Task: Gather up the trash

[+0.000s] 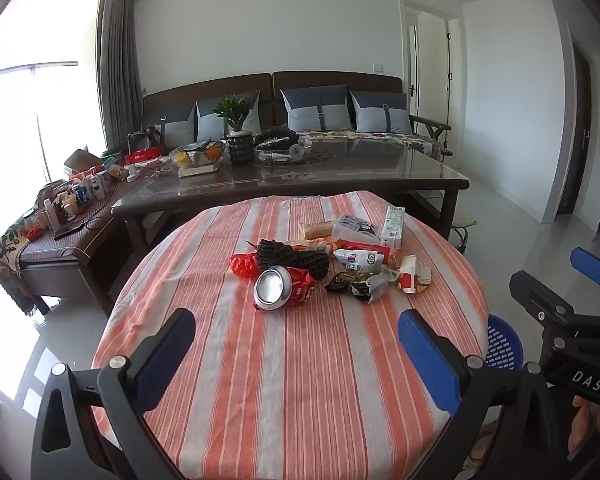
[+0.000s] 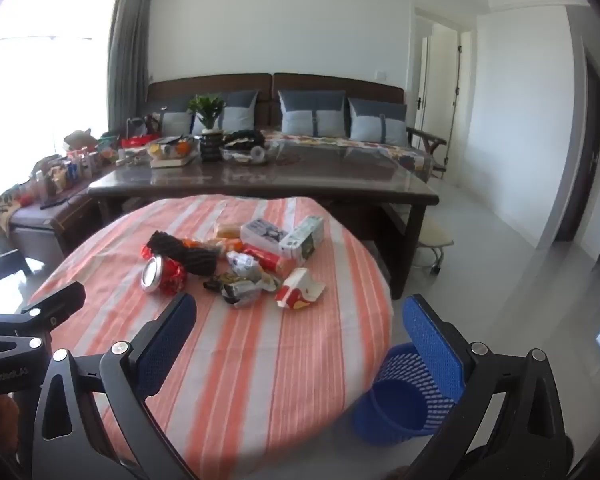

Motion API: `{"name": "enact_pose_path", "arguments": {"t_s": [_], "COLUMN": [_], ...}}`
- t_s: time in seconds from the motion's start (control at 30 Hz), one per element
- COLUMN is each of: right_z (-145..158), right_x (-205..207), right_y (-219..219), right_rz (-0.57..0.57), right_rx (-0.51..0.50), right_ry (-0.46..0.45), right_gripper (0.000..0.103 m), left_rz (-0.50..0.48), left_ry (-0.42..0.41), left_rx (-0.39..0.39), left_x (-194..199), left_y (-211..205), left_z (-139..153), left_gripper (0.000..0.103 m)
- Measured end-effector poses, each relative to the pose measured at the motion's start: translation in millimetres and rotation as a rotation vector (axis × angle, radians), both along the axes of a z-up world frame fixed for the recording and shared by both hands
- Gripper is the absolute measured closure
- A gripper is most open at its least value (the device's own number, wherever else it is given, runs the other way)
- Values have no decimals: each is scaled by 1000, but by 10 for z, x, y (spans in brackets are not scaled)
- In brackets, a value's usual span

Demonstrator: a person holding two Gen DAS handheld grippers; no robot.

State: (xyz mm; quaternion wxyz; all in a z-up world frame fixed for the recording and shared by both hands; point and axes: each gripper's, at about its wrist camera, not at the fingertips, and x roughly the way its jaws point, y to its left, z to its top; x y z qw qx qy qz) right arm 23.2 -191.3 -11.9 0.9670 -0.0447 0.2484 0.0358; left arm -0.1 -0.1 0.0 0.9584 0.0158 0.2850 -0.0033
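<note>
A heap of trash lies near the middle of a round table with a striped orange cloth [image 1: 284, 380]: a crushed red can [image 1: 281, 288] [image 2: 163, 275], a black mesh sleeve [image 1: 296, 259], a dark crumpled wrapper [image 1: 358, 284] [image 2: 240, 290], a red and white paper box [image 1: 414, 278] [image 2: 300, 292] and a white carton [image 1: 394, 222] [image 2: 304, 238]. My left gripper [image 1: 296, 340] stands open over the near cloth, short of the can, holding nothing. My right gripper [image 2: 300, 328] is open too, over the table's right edge. A blue mesh bin [image 2: 400, 396] [image 1: 504, 344] stands on the floor there.
Behind the round table stands a long dark table [image 1: 340, 176] crowded with a plant, bowls and boxes, with a sofa and cushions beyond. A cluttered bench [image 1: 60, 232] is at the left. A small stool [image 2: 434, 240] sits under the long table's right end.
</note>
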Motion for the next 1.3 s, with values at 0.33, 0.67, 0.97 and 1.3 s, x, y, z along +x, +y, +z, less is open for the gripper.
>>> {"name": "enact_pose_path", "arguments": {"t_s": [0.33, 0.67, 0.97, 1.3], "right_z": [-21, -37, -12, -1], "right_x": [-18, 11, -6, -6], "right_y": [19, 15, -27, -42], "right_rz": [-1, 0, 1, 0], "right_rx": [-4, -1, -2, -4], "right_ry": [11, 14, 15, 13], "right_gripper": [0, 0, 0, 0], "left_rz": [-3, -5, -5, -10], "left_ry": [0, 12, 13, 15], "left_rx": [-3, 4, 4, 6], "left_x": [-48, -7, -6, -11], "left_y": [16, -22, -14, -42], "left_z": [25, -20, -25, -41], "left_gripper": [0, 0, 0, 0]}}
